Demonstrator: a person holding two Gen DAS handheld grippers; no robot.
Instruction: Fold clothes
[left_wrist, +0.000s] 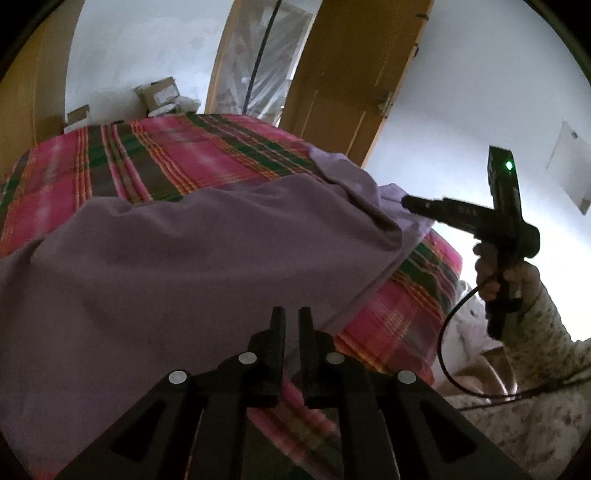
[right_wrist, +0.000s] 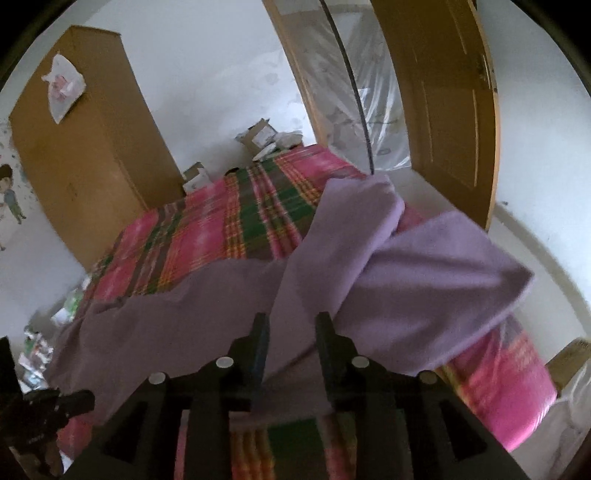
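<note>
lilac, soft knit garment (left_wrist: 192, 258) spread over a pink, green and yellow plaid bedcover (left_wrist: 166, 151) on a bed, shown from both wrist cameras. left gripper (left_wrist: 291, 317): black two-finger tool, jaws nearly together with a narrow gap, no cloth visible between them; it hovers just above the near hem region of the garment, close to the bed's edge. right gripper (right_wrist: 291, 325): jaws apart by a wider gap, with lilac cloth lying between and beyond the fingers; whether the fingers press the cloth cannot be told from its own view. in the left wrist view the same tool is seen from the side, its tip touching or pinching a raised corner of the garment at the far right, held by a hand (left_wrist: 495, 277) in a pale patterned sleeve (left_wrist: 546, 332).

key relation: the garment's long axis runs roughly across the bed, from the left gripper's side to the lifted flap (right_wrist: 424, 266) by the right gripper. that flap is doubled over and partly overhangs the bed's edge. the right gripper is judged nearer the free corner, so the next fold probably turns on carrying that corner toward the left gripper's side. background: wooden wardrobe (right_wrist: 85, 147), open wooden door (right_wrist: 443, 103).
</note>
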